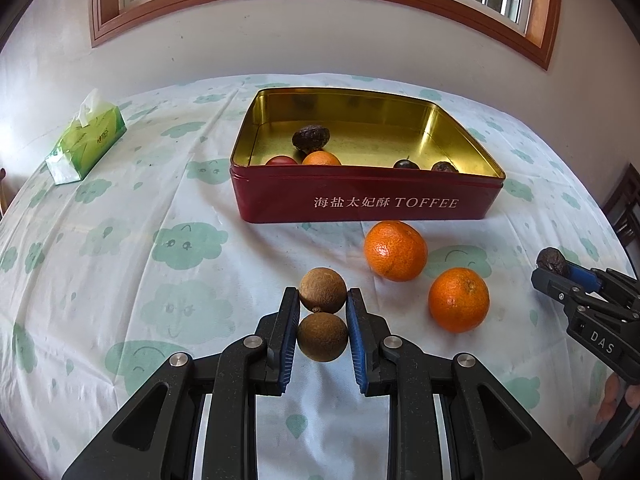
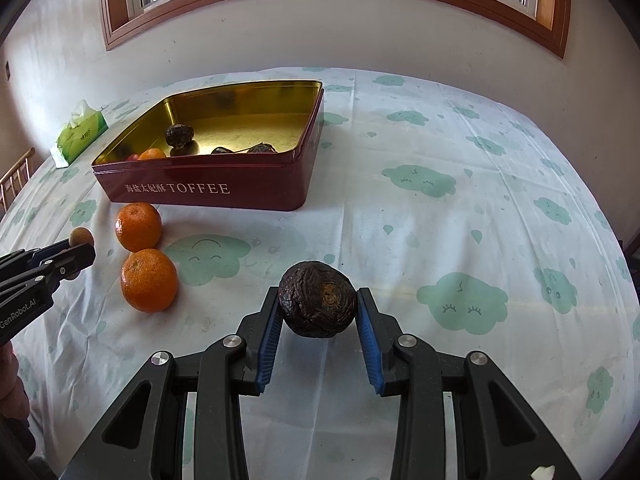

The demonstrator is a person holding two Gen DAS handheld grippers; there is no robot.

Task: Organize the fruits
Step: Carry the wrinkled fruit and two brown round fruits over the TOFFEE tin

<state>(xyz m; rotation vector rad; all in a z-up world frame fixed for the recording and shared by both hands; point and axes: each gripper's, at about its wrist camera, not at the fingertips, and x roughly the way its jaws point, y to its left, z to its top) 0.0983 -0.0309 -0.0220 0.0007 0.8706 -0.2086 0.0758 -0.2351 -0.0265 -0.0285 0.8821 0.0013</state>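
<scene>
My left gripper (image 1: 324, 293) is shut on two small round brown fruits, one at the fingertips (image 1: 322, 289) and one deeper between the pads (image 1: 322, 337). My right gripper (image 2: 318, 293) is shut on a dark wrinkled fruit (image 2: 318, 300). Between the two grippers, two oranges (image 1: 395, 250) (image 1: 459, 299) lie on the tablecloth in front of the red toffee tin (image 1: 360, 200). Its gold inside holds an orange (image 1: 321, 158), a red fruit (image 1: 281, 160) and three dark fruits. The right gripper (image 1: 549, 271) shows at the right edge of the left wrist view, and the left gripper (image 2: 82, 254) at the left edge of the right wrist view.
A green tissue pack (image 1: 86, 140) lies at the far left of the table. The cloud-print cloth (image 2: 440, 200) right of the tin carries nothing. A wall with a wood-framed window stands behind the table. A wooden chair back (image 2: 16, 176) shows at the left edge.
</scene>
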